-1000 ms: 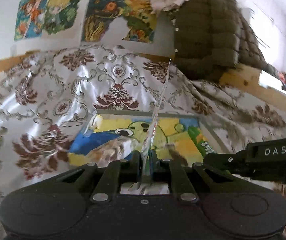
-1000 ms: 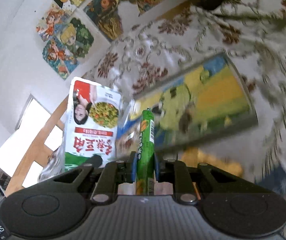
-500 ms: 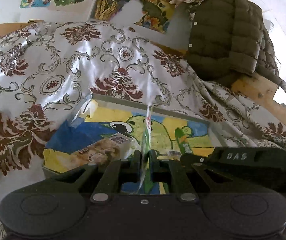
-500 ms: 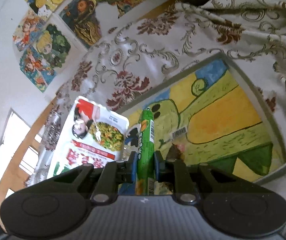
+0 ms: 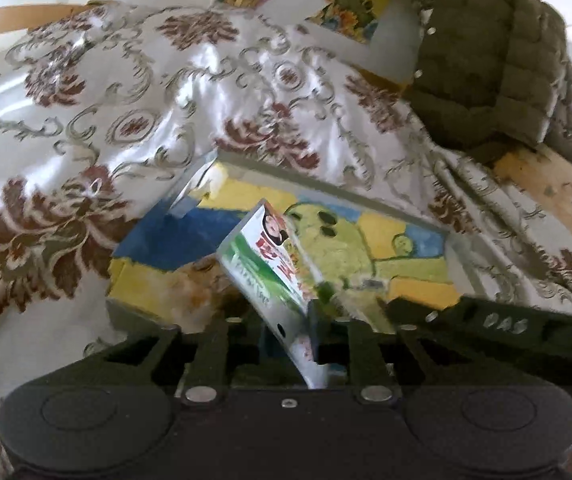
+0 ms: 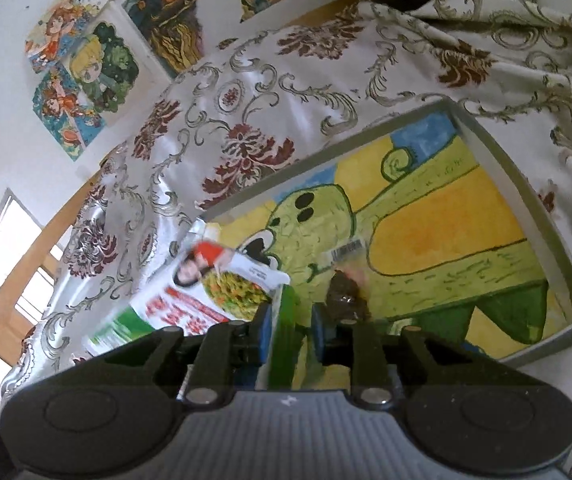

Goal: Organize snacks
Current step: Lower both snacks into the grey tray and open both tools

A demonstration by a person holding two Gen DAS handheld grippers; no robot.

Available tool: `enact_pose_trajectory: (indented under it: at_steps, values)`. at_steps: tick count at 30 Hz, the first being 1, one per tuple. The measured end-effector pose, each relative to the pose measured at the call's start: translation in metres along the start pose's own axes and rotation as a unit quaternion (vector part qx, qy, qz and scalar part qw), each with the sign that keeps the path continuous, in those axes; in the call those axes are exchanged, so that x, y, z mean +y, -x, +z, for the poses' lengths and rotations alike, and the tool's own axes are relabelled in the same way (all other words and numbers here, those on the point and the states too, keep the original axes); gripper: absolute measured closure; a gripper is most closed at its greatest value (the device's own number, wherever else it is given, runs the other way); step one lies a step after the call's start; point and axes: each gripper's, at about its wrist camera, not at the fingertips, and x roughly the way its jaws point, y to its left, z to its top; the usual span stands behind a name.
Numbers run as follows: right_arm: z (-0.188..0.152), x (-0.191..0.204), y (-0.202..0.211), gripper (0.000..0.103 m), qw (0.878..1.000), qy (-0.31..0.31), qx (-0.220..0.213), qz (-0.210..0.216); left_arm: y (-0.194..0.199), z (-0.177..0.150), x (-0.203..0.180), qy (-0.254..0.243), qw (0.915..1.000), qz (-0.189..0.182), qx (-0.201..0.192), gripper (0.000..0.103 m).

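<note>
Left gripper fingers opening, white-green snack packet tilting loose between them over the painted tray. Right gripper fingers opening too, green stick snack between them, at the tray's near left; blurred.

Left wrist view: lower end of the white-and-green snack packet hidden behind the left gripper body — print on it motion-blurred, unreadable. Near edge of the painted tray covered by the gripper housing. Olive jacket cut off at the top edge. Right wrist view: green stick snack blurred, its lower length hidden between the fingers of the right gripper. Small dark item in the tray — too blurred to identify.
</note>
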Motion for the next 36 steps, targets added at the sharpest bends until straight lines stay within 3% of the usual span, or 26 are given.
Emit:
enact_pose_trajectory:
  at_steps: [6,10,14,18,23,30,36]
  values:
    - [0.005,0.002,0.018,0.058,1.000,-0.001,-0.019,-0.003,0.012,0.000,0.002,-0.002,0.9996,0.020,0.021,0.059]
    - [0.008,0.006,0.035,0.048,0.999,0.008,-0.036,-0.006,0.028,-0.001,-0.001,-0.012,0.9995,0.025,0.017,0.040]
    - [0.008,0.011,0.057,0.036,0.998,0.028,-0.058,-0.012,0.046,-0.002,-0.005,-0.022,0.9991,0.033,0.011,0.032]
    - [0.006,0.017,0.084,0.024,0.995,0.053,-0.080,-0.017,0.069,0.000,-0.006,-0.010,0.9992,0.037,-0.009,0.023]
    - [0.002,0.030,0.117,0.014,0.989,0.095,-0.112,-0.023,0.105,0.004,-0.018,-0.026,0.9968,0.041,-0.064,0.009]
    - [-0.019,0.046,0.164,0.003,0.976,0.150,-0.152,-0.034,0.155,-0.008,-0.028,-0.060,0.9894,0.043,-0.125,0.001]
    - [-0.046,0.053,0.202,0.000,0.968,0.179,-0.172,-0.045,0.193,-0.029,-0.020,-0.049,0.9855,0.050,-0.155,0.001]
